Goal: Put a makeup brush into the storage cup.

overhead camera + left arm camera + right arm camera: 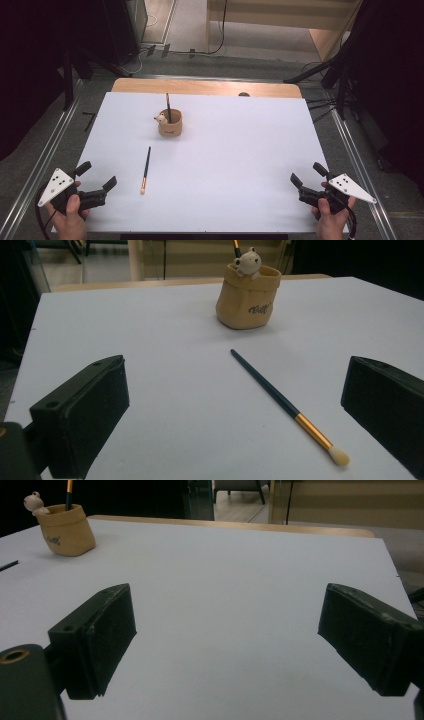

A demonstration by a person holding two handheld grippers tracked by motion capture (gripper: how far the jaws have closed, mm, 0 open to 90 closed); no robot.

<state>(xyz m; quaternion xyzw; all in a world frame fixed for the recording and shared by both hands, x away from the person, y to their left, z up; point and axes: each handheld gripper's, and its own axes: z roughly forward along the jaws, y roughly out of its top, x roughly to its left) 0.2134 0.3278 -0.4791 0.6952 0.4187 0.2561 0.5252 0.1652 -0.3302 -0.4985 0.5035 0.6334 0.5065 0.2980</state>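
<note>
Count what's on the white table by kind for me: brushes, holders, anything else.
Paintbrushes: 2 (one lying flat, one standing in the holder)
Tan pouch-shaped holder with a small bear figure: 1
Total: 3
Both grippers, left and right, are open and hold nothing.

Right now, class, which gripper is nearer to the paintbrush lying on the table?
Left. The left gripper sits just left of the paintbrush, jaws open toward it. The right gripper is far across the table on the brush's other side.

Black grippers (95, 175), blocky jaws, grey dotted plates.
</note>
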